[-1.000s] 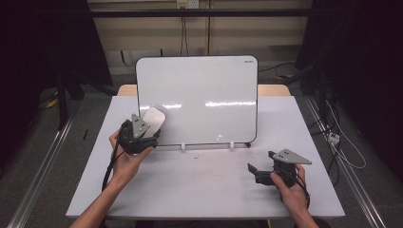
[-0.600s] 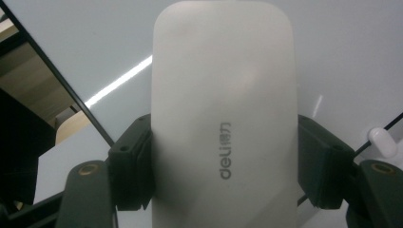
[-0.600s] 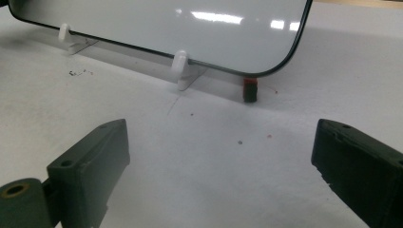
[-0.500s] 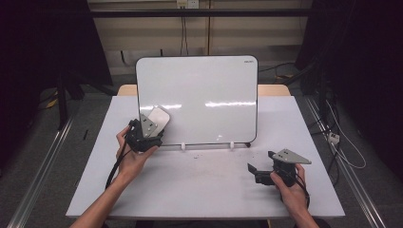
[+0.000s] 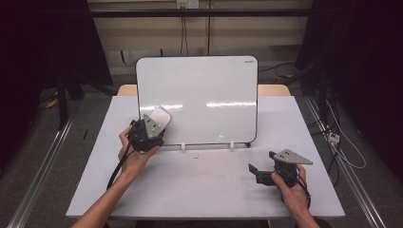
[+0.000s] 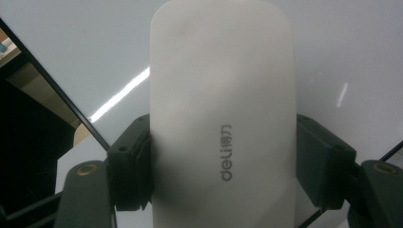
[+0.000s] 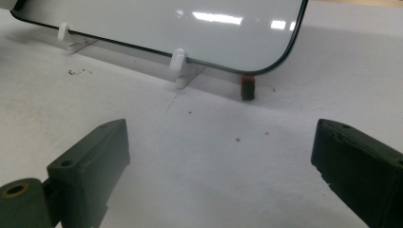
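Observation:
A white eraser [image 5: 160, 117] with grey lettering [image 6: 221, 118] lies flat against the lower left of the upright whiteboard [image 5: 204, 90]. My left gripper [image 5: 158, 123] is shut on it, its pads [image 6: 135, 161] pressing both long sides. The jaws have just been opening a touch, with the eraser still between them. My right gripper [image 5: 261, 161] rests low over the table at the right front, open, with nothing between its jaws [image 7: 221, 156]. It points at the board's lower right corner [image 7: 280, 57].
The whiteboard stands in two white clip feet [image 5: 183, 146] [image 7: 178, 66] on the pale table [image 5: 199, 190]. A small red and black piece [image 7: 247, 88] sits under the board's right corner. Dark crumbs [image 7: 78, 72] dot the table near the feet.
My left gripper has slid the eraser a little to the right along the board's lower left. The right gripper has not moved.

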Demonstrator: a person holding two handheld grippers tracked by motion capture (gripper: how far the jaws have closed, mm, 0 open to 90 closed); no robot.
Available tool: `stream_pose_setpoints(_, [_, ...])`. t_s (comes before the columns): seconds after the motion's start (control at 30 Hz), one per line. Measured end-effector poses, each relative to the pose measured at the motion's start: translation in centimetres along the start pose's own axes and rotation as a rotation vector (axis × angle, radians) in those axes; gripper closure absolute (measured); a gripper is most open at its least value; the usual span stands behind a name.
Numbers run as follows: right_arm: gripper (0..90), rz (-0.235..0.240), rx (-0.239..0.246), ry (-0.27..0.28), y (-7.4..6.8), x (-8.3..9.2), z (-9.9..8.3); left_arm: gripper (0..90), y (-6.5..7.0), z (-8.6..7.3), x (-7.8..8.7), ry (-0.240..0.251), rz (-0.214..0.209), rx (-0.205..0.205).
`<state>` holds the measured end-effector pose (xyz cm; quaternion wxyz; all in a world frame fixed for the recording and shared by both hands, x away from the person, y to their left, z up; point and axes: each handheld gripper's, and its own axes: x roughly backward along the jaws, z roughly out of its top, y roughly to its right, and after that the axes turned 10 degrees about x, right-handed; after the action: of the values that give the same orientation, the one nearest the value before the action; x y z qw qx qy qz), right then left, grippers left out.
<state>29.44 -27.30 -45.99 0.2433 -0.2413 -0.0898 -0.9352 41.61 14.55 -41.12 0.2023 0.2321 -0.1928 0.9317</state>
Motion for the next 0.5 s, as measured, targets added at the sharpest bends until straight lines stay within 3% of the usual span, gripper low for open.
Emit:
stream_pose_setpoints(0.37, [5.5,-0.003,-0.006,0.003,0.20,0.04,-0.06,26.0,0.07,-0.04,-0.01,0.007,-0.015,0.000])
stream_pose_setpoints(0.5, [5.5,-0.002,-0.006,0.003,0.23,0.09,-0.07,22.9,-0.44,0.01,0.25,0.008,-0.042,0.026])
